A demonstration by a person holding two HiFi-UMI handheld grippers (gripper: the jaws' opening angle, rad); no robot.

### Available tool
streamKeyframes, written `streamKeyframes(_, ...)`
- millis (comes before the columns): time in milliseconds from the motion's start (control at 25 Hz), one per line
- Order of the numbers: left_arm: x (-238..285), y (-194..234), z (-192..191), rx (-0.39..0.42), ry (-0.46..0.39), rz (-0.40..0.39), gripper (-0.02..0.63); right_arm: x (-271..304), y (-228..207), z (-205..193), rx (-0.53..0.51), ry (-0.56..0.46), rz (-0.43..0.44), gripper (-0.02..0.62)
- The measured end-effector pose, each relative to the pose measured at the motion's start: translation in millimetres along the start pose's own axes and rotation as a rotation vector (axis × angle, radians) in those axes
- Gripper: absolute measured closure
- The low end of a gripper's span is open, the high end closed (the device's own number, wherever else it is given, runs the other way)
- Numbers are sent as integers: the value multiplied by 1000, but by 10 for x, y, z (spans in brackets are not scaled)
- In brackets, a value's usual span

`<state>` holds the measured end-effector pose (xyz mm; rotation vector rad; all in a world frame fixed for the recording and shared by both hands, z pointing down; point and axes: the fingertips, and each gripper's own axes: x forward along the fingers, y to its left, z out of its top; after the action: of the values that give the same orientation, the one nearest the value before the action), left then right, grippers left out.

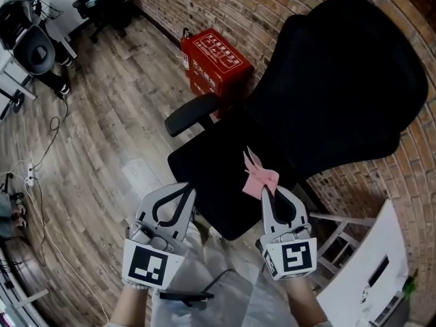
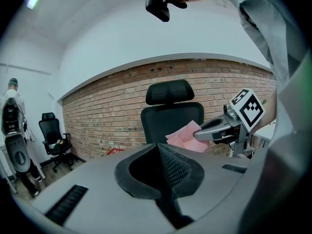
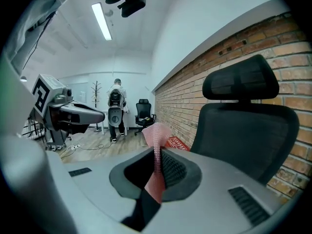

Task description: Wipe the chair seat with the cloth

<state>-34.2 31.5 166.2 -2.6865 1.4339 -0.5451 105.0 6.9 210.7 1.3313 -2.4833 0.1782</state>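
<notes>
The pink cloth (image 1: 260, 177) is pinched in the right claw (image 1: 275, 191), its loose end sticking up past the tips over the front right part of the black chair seat (image 1: 211, 165); I cannot tell whether it touches the seat. The left claw (image 1: 185, 188) is pressed together with nothing in it, near the seat's front edge. A red box (image 1: 212, 63) stands against the brick wall (image 1: 272, 5) behind the chair.

Evenly and fairly brightly lit from overhead, with a ceiling strip light (image 3: 102, 21) glowing white in the right gripper view. Soft, faint shadows only. Pale sheen on the wood floor (image 1: 136, 174). Hardly any detail in the black chair (image 1: 327, 94). Strong fisheye bending toward the edges; dark vignetted corners in both gripper views.
</notes>
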Motion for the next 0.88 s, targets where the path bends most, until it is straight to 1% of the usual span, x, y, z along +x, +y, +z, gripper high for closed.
streamKeyframes(120, 177, 88, -204, -15, 13, -23, 588, 278, -17, -168, 9, 23, -2, 543)
streamKeyframes(360, 495, 287, -598, -17, 36, -64, 588, 890, -9, -428, 22, 43, -3, 543)
streamKeyframes(600, 798, 506, -1001, -32, 42, -70, 588, 1441, 13, -674, 7, 67, 17, 543)
streamKeyframes(720, 910, 586, -1168, -25, 37, -71, 588, 1682, 76, -856, 16, 85, 37, 543)
streamKeyframes(880, 1044, 673, -1444, -28, 57, -77, 588, 2048, 198, -1128, 30, 91, 61, 543)
